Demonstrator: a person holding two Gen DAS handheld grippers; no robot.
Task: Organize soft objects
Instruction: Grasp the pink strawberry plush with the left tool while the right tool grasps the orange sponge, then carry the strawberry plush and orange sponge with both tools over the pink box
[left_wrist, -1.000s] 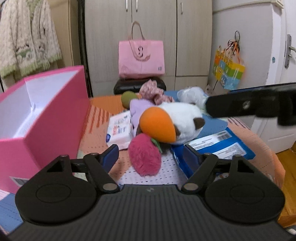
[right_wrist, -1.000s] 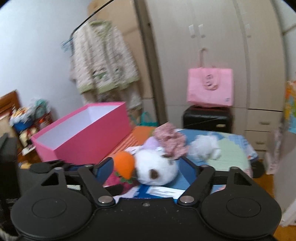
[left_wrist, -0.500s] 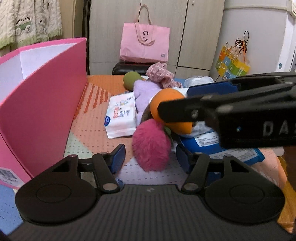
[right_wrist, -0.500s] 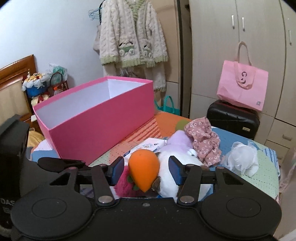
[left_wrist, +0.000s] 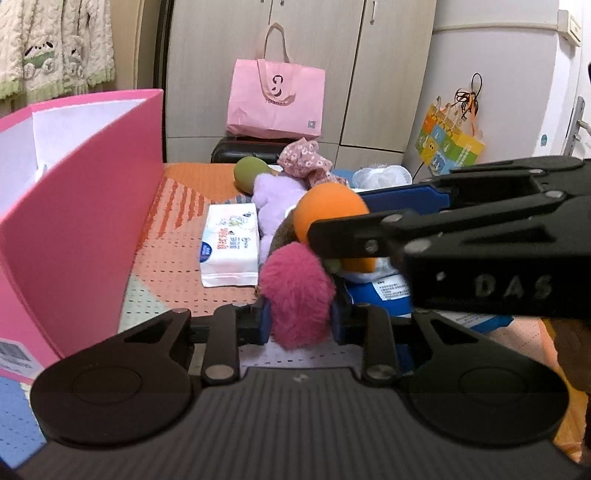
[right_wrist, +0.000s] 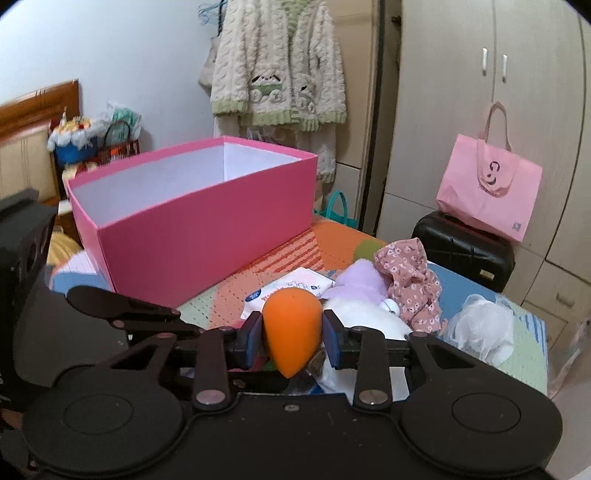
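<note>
The pink box (right_wrist: 207, 210) is bare inside as far as shows, so sorting has barely begun. The left hand-held gripper (left_wrist: 299, 319) has just closed on the magenta pompom (left_wrist: 297, 295); the right hand-held gripper (right_wrist: 291, 338) has just closed on the orange plush (right_wrist: 291, 325), both amid the pile beside the box.

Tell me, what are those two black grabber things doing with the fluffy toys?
A person is tidying soft things using a gripper in each hand. The left gripper has just closed on a fuzzy pink plush ball. The right gripper has just closed on an orange cone-shaped plush. Both toys are still in the pile on the bed. The big pink box beside them is open, and nothing shows inside it yet.
</note>
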